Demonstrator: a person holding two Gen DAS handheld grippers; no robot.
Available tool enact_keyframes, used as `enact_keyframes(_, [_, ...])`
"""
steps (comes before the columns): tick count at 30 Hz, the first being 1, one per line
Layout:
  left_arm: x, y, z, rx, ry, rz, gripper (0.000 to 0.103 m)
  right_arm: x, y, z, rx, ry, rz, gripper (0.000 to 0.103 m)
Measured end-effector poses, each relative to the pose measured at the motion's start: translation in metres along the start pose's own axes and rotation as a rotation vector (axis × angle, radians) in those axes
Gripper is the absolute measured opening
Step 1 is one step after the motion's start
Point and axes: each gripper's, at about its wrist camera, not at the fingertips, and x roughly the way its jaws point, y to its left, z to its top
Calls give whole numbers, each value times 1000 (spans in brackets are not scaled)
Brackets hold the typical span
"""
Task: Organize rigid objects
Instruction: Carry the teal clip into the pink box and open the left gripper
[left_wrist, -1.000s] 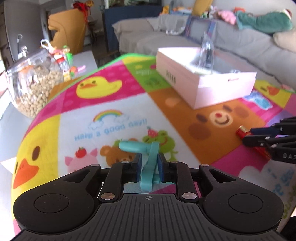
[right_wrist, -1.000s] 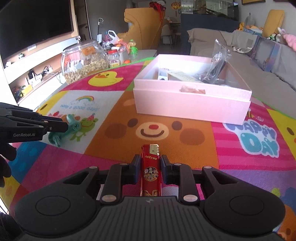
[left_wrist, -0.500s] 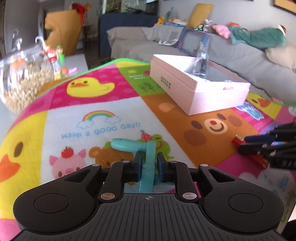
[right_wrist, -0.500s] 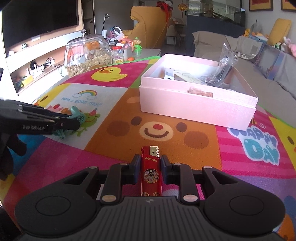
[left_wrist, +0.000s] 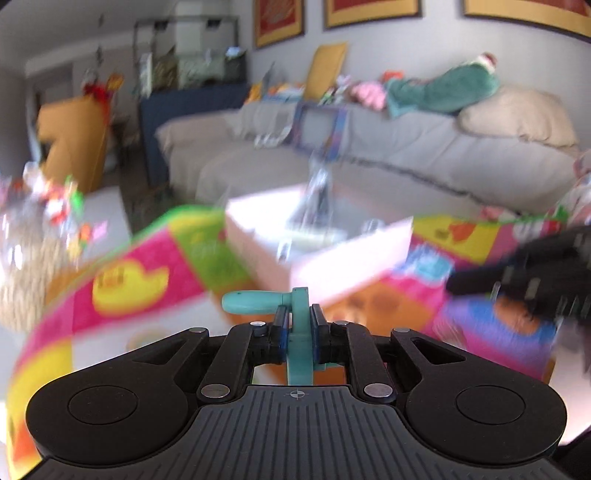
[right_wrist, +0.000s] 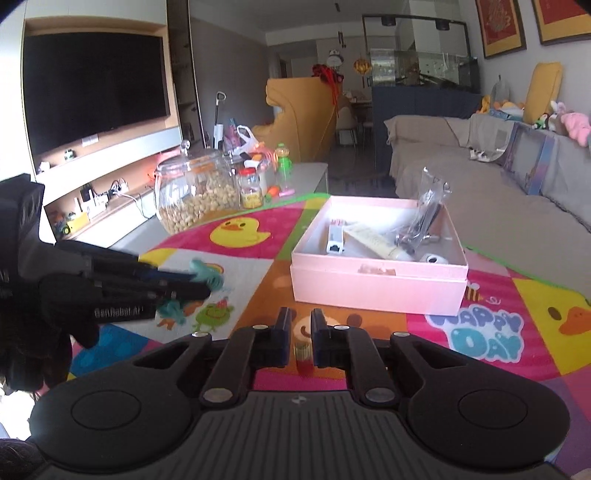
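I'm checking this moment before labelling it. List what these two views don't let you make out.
- Red lighter, right wrist view: only a sliver shows between the right gripper fingers; its label is hidden.
- Pink box, left wrist view: motion blur smears its contents.
- Teal clip, right wrist view: mostly covered by the left gripper, so its shape is unclear there.
- Clear bag in the box: contents too small to identify.

Left gripper (left_wrist: 298, 325) and right gripper (right_wrist: 297, 328) – jaws clamped, pointing slightly down
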Motion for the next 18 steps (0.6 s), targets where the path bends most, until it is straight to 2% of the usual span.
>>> enact_keyframes(6, [26,-12,85,68,-139,-8,14,0,-11,-9,35,6,-22,9])
enact_keyframes(10, [65,-6,119,-17,-170,-46,15,-3,-21,-20,26,27,-45,10])
enact_keyframes(11, [76,-4,124,-44,-172,-45,15,-3,-23,-23,26,46,-28,13])
enact_keyframes(12, [88,-2,128,-65,-164,-41,15,-2,-25,-27,30,63,-4,22])
enact_keyframes(13, [100,0,130,-82,-141,-33,16,-2,-26,-30,31,77,20,25])
enact_keyframes(16, [127,5,127,-126,-90,-10,16,8,-22,-39,22,133,76,26])
enact_keyframes(18, [135,8,120,-144,-64,-18,16,19,-18,-45,14,171,79,26])
